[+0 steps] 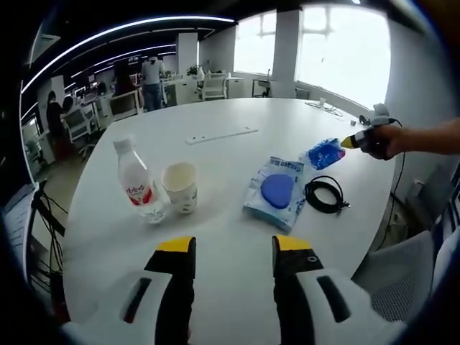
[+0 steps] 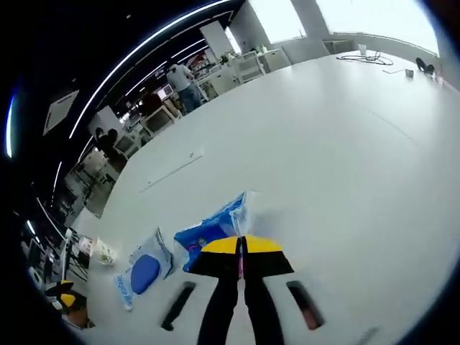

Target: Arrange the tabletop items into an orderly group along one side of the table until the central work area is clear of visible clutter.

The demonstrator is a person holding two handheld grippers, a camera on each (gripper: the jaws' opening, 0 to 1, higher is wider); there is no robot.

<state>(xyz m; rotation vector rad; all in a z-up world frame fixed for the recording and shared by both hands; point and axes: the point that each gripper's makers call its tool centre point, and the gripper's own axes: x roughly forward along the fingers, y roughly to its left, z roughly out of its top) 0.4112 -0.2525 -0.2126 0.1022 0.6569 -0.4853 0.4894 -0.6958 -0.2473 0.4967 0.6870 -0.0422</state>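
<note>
Currently: one bottle (image 1: 138, 183), one paper cup (image 1: 181, 187), two blue packets (image 1: 277, 191) (image 1: 325, 153), one cable (image 1: 325, 194); labels unreadable. Left gripper (image 1: 234, 253) released; right gripper (image 2: 241, 253) clenched beside small packet (image 2: 213, 230).

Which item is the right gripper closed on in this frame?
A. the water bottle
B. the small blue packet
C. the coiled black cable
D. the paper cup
B: the right gripper has its jaws shut on the edge of the small blue packet, away from the other items.
</note>
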